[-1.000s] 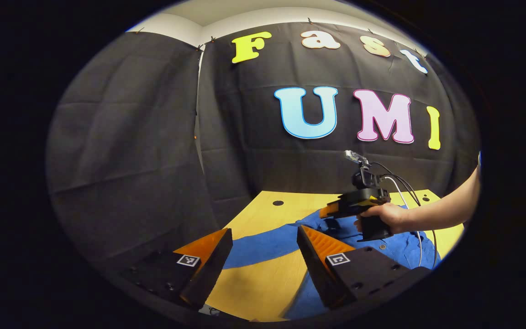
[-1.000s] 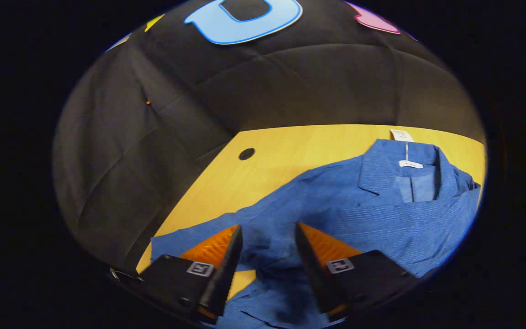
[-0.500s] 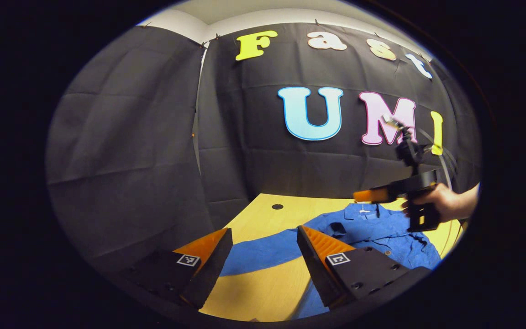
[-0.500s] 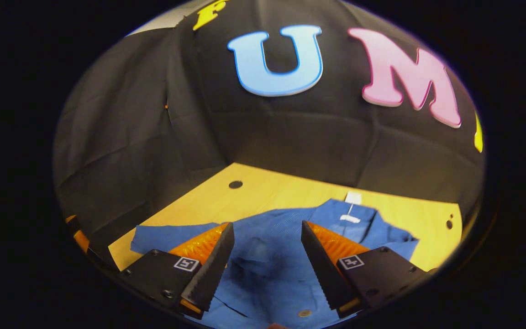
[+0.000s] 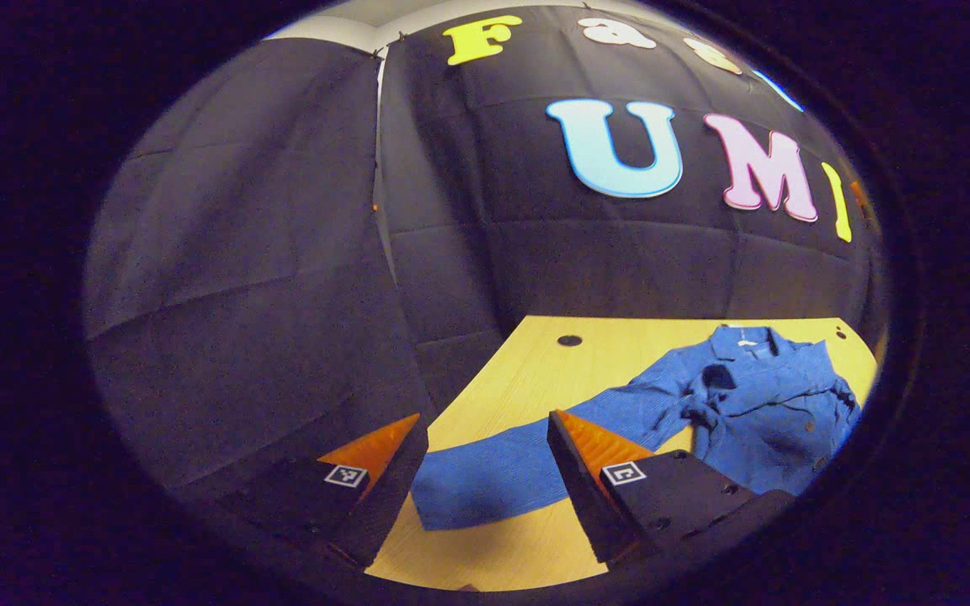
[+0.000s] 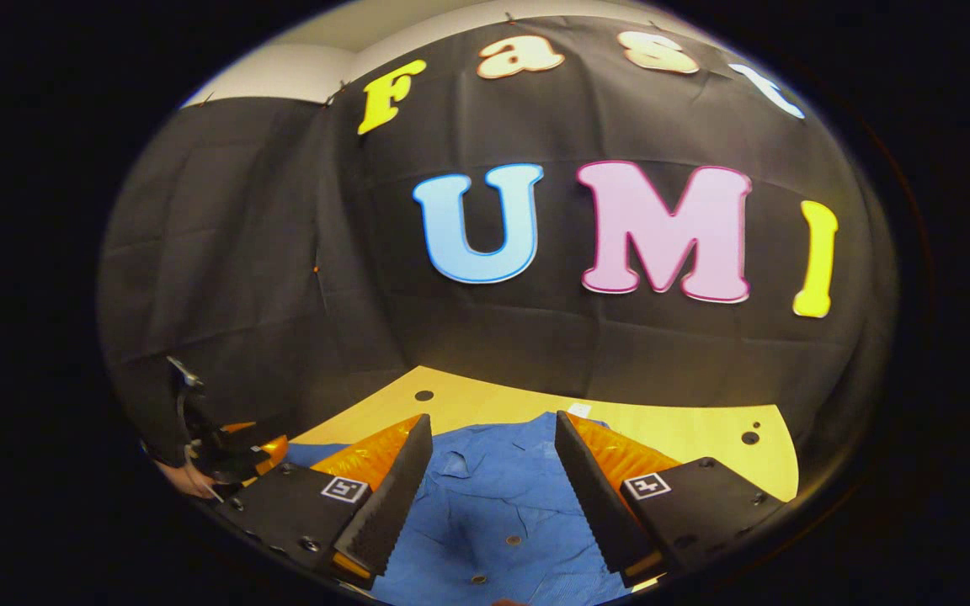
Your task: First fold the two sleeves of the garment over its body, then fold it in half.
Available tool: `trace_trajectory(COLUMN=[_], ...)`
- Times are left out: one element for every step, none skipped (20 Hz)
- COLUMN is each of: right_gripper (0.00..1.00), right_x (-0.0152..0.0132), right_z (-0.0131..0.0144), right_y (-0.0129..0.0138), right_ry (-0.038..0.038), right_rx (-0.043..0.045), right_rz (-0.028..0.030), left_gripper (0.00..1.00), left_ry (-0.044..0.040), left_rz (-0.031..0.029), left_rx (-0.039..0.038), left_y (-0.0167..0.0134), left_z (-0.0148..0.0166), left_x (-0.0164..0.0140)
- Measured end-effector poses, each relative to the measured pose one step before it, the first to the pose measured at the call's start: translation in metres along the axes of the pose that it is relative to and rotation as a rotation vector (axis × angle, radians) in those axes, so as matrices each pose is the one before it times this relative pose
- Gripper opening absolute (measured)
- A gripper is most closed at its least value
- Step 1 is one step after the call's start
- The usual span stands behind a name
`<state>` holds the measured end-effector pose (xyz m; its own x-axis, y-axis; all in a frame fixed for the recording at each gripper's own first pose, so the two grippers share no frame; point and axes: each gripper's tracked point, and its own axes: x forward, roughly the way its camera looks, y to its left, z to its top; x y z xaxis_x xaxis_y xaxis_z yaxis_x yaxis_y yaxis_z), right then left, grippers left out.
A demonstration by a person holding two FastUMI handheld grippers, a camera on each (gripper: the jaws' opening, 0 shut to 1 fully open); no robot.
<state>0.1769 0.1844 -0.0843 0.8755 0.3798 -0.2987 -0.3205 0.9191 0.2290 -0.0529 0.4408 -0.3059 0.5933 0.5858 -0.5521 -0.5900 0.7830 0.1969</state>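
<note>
On table (image 5: 527, 370) — blue shirt (image 5: 775, 404) | sleeve (image 5: 519, 471) outstretched — both claws agape

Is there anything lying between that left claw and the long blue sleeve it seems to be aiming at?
Nothing visible: the left gripper stands open with the blue sleeve flat on the bare wooden table between its fingers.

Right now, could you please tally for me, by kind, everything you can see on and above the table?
Garments: 1, a blue shirt with one sleeve stretched out flat
Tables: 1, the wooden table
Grippers: 2, the left gripper and the right gripper, both with fingers apart and holding nothing
Total: 4
</note>
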Motion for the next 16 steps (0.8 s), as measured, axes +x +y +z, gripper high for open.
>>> trace_trajectory(right_gripper=[0.94, 0.94, 0.94, 0.94, 0.94, 0.94, 0.94, 0.94, 0.94, 0.94, 0.94, 0.94, 0.94, 0.94, 0.94, 0.94], right_x=[-0.00936, -0.00638, -0.00013, -0.00128, -0.00314, -0.00114, 0.00035, -0.00082, -0.00068, 0.00038, 0.0014, -0.00021, 0.0011, 0.00088, 0.00095, 0.00125], right_z=[0.00244, 0.00297, 0.0016, -0.00295, -0.00312, 0.00151, 0.00245, 0.00128, 0.00112, 0.00061, -0.00049, -0.00124, -0.00074, -0.00055, 0.00001, 0.00016], right_y=[-0.00926, -0.00976, -0.01049, -0.0134, -0.00424, -0.00371, -0.00375, -0.00379, -0.00327, -0.00229, -0.00092, -0.00046, 0.00035, 0.0001, 0.00066, 0.00171], right_ry=[-0.00184, -0.0111, -0.01177, 0.01292, 0.00929, -0.00033, -0.00193, -0.00226, -0.00161, -0.00201, 0.00168, 0.00488, 0.00379, 0.00363, 0.00248, 0.00231], right_rx=[0.0263, 0.02023, 0.00348, 0.00509, 0.01222, 0.01187, 0.00882, 0.0078, 0.00652, 0.00531, 0.00445, 0.0036, 0.00188, -0.00091, 0.001, 0.0029], right_rz=[-0.02372, -0.02096, -0.02974, -0.03229, -0.01328, -0.00959, -0.00728, -0.00701, -0.00764, -0.00593, -0.00116, -0.00032, 0.00133, 0.00178, 0.00234, 0.00507], left_gripper=[0.85, 0.85, 0.85, 0.85, 0.85, 0.86, 0.86, 0.86, 0.86, 0.86, 0.86, 0.85, 0.86, 0.85, 0.85, 0.85], left_ry=[0.02582, 0.02176, 0.04478, 0.04952, 0.03613, 0.03012, 0.0205, 0.01155, 0.0079, 0.00403, 0.00179, 0.00218, 0.00484, 0.01141, 0.0185, 0.02632], left_rz=[0.01597, 0.01149, -0.00053, -0.00469, -0.00174, 0.00322, 0.01807, 0.00696, -0.00009, 0.00281, 0.00224, 0.00617, 0.00498, 0.00047, 0.00009, -0.00962], left_rx=[-0.00281, -0.00642, -0.00976, -0.00063, 0.00553, 0.01226, 0.00867, -0.00128, -0.00927, -0.01162, -0.00548, -0.00147, -0.00493, -0.00875, -0.01328, -0.01454], left_y=[0.00644, 0.00766, 0.00335, 0.00122, -0.00063, 0.00064, 0.00303, -0.00325, -0.00356, 0.00364, 0.00265, 0.00238, -0.00005, -0.00162, 0.00124, 0.0008], left_z=[-0.00944, -0.00437, -0.00933, -0.01103, -0.00775, -0.00146, -0.00068, -0.00301, 0.00095, 0.00099, 0.0013, -0.00095, -0.00152, -0.00238, -0.00401, -0.00516], left_x=[0.00999, 0.0099, 0.01317, 0.00948, 0.00803, 0.00824, 0.00255, 0.00589, 0.00147, 0.00024, -0.00051, 0.00036, 0.00178, 0.00147, 0.0035, 0.00725])
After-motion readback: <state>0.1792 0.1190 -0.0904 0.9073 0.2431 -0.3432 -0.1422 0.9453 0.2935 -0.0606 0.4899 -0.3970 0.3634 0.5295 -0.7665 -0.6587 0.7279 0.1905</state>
